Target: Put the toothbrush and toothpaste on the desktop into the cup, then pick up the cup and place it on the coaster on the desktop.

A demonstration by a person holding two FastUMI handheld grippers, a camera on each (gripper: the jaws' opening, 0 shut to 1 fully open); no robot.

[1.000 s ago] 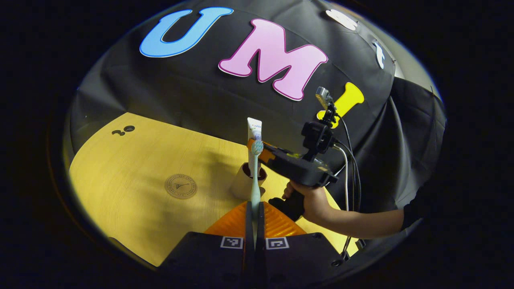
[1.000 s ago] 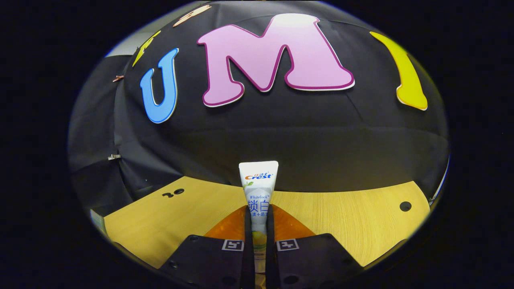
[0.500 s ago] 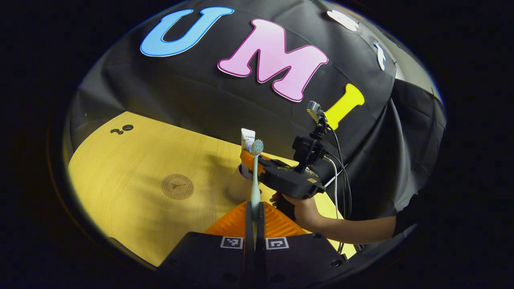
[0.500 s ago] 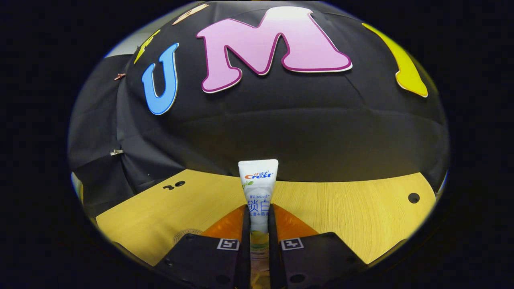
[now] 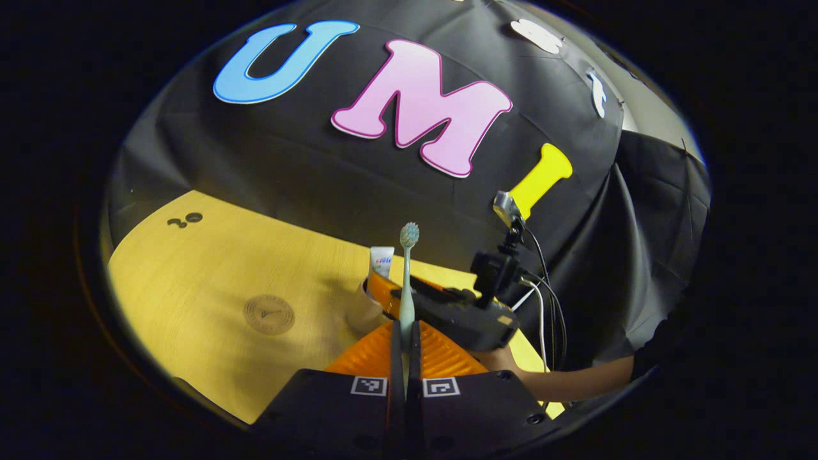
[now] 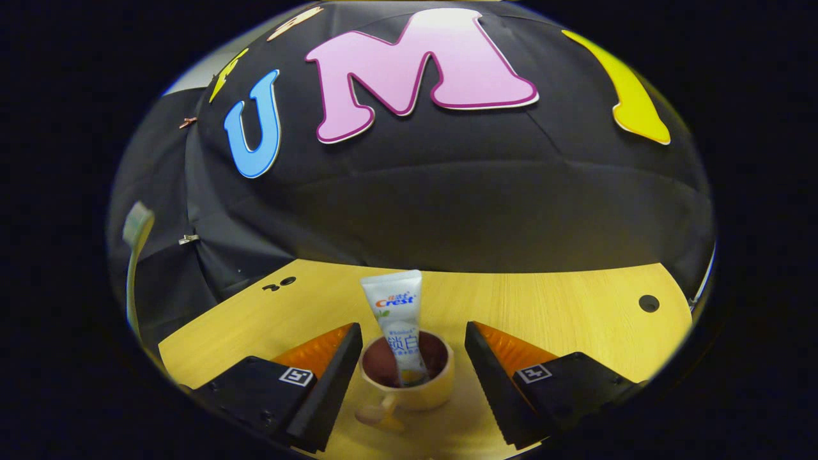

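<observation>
Left gripper view, from left to right: pale wooden desk (image 5: 211, 268) with a round brown coaster (image 5: 269, 314) lying flat on it, well apart from the cup. Right of the coaster, a cream cup (image 5: 362, 311) standing on the desk, half hidden by the right tool (image 5: 383, 291) reaching in from the right. White toothpaste (image 5: 381, 260) poking up out of the cup, just behind that tool's fingers. At centre, the left tool (image 5: 404, 345) closed on the toothbrush (image 5: 406, 281), both fingers pressed against the handle, brush upright with the bristle head on top, held above the desk and just in front of the cup. Farther right, a hand (image 5: 505, 361) and forearm under the right tool's body, with cables trailing off behind.

Right gripper view, from left to right: toothbrush (image 6: 133, 255) seen at the far left edge, head up. Desk (image 6: 543, 306) across the lower half. Right tool (image 6: 412, 358) spread wide open, one finger on either side of the cup (image 6: 409, 390), touching neither it nor the tube. Cup upright on the desk, dark inside, handle toward the camera. Toothpaste (image 6: 396, 316) standing in the cup, leaning slightly left, crimped end up.
</observation>
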